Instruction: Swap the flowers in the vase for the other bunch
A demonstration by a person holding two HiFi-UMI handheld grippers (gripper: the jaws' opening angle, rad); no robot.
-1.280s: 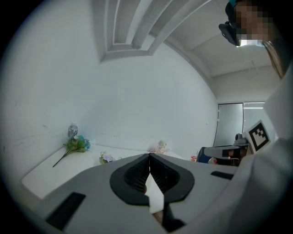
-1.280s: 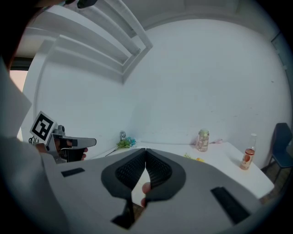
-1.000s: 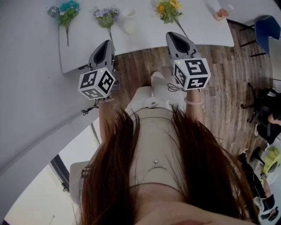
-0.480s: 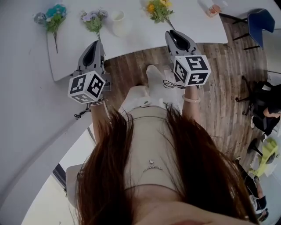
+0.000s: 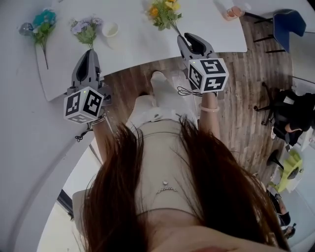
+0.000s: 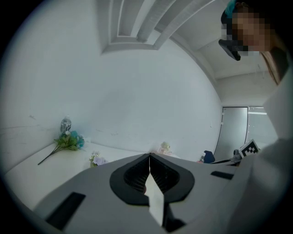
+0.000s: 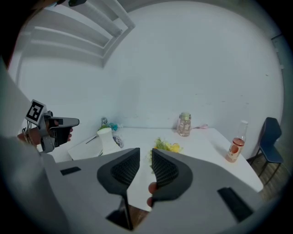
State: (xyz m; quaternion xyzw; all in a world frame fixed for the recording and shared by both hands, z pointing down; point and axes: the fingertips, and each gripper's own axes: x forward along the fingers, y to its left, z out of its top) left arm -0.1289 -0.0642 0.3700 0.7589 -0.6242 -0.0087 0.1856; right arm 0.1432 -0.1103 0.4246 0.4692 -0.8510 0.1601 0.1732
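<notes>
On the white table (image 5: pixel 138 47) lie three bunches: teal flowers (image 5: pixel 42 22), purple flowers (image 5: pixel 86 28) and yellow flowers (image 5: pixel 165 11). A white vase (image 5: pixel 109 30) stands between the purple and yellow bunches, and no flowers show in it. My left gripper (image 5: pixel 88 51) is shut and empty, just short of the purple bunch's stem. My right gripper (image 5: pixel 189 36) is at the table's edge beside the yellow bunch's stem. Its jaws have just been opening and now stand slightly apart with nothing between them. The right gripper view shows the yellow flowers (image 7: pixel 167 146) just beyond its tips (image 7: pixel 145 153).
A glass jar (image 7: pixel 184 124) and a bottle of pink liquid (image 7: pixel 236 148) stand at the table's right side. A small bottle (image 6: pixel 66 124) sits by the teal flowers. A blue chair (image 5: pixel 290 24) stands at the far right, and a person (image 5: pixel 295 110) sits there on the wooden floor.
Both grippers have moved forward toward the table. The right gripper has come down to the table edge by the yellow stem, and its jaws have parted a little.
</notes>
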